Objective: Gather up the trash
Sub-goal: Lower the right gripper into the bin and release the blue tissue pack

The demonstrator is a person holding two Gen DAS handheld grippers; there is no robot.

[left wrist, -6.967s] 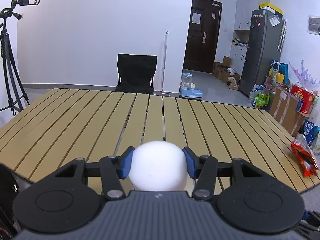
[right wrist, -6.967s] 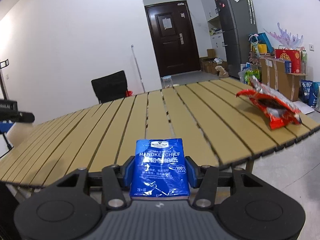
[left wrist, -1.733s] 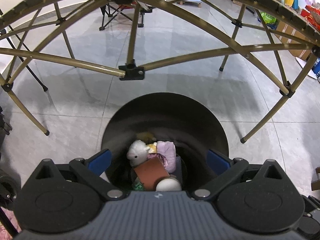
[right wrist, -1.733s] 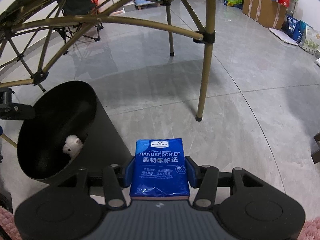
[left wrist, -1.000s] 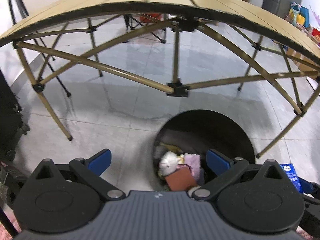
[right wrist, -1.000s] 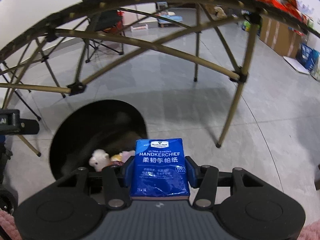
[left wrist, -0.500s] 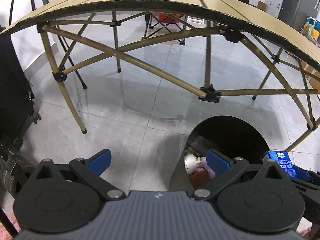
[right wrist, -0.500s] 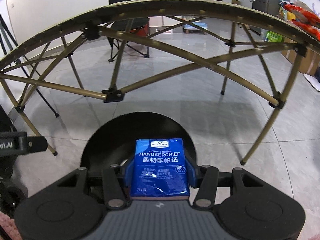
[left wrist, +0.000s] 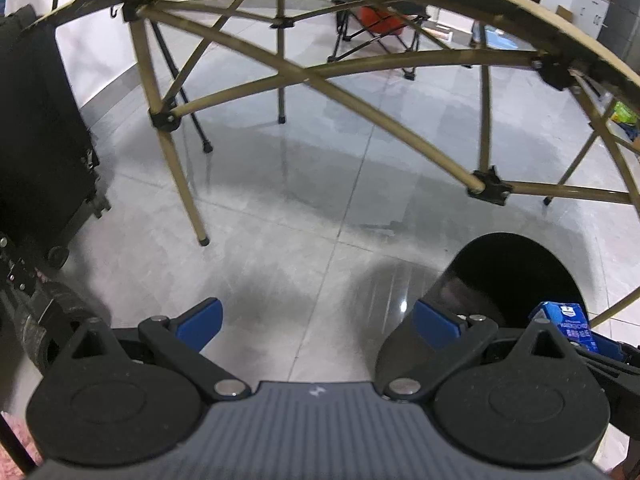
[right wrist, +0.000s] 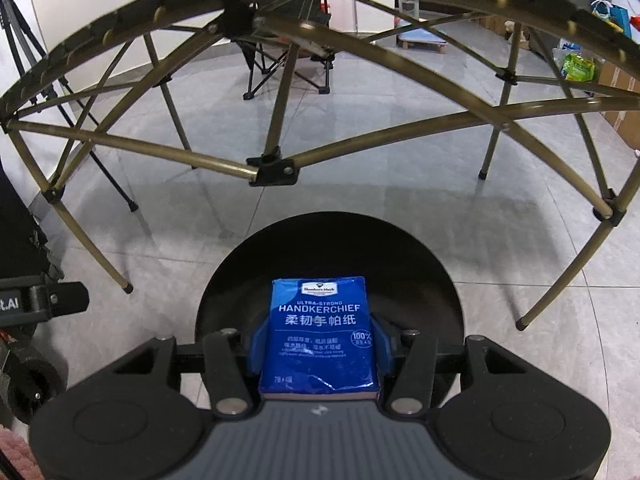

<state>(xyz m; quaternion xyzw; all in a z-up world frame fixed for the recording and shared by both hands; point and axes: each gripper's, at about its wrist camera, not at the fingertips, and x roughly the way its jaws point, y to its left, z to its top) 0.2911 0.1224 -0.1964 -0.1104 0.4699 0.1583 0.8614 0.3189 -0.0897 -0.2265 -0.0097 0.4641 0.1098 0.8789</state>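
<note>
Right hand-held gripper (right wrist: 318, 344): closed on the blue handkerchief pack (right wrist: 320, 336), lower centre of the right wrist view, blue pads pressed against both long sides of the pack.
Handkerchief pack: upright between the fingers, directly over the dark mouth of the black trash bin (right wrist: 436, 264); white lettering "HANDKERCHIEF" readable.
Left hand-held gripper (left wrist: 318, 320): spread wide with nothing between the fingers, only grey floor (left wrist: 280, 220) behind the gap.
Only in the left wrist view: the bin sits at the lower right of the frame, partly behind the gripper's right finger; the pack shows as a small blue corner at the bin's right rim; a black wheeled case (left wrist: 44, 152) stands at the left edge.
Only in the right wrist view: the bin's full round opening, the pack's printed face, a folding chair (right wrist: 288, 60) at upper centre.
Both views: the tan folding frame (left wrist: 320, 80) under the tabletop arches across the upper half.
Hard to make out: the bin's contents, lost in shadow and behind the pack; the right gripper in the left view is cut off at the frame's right edge.
</note>
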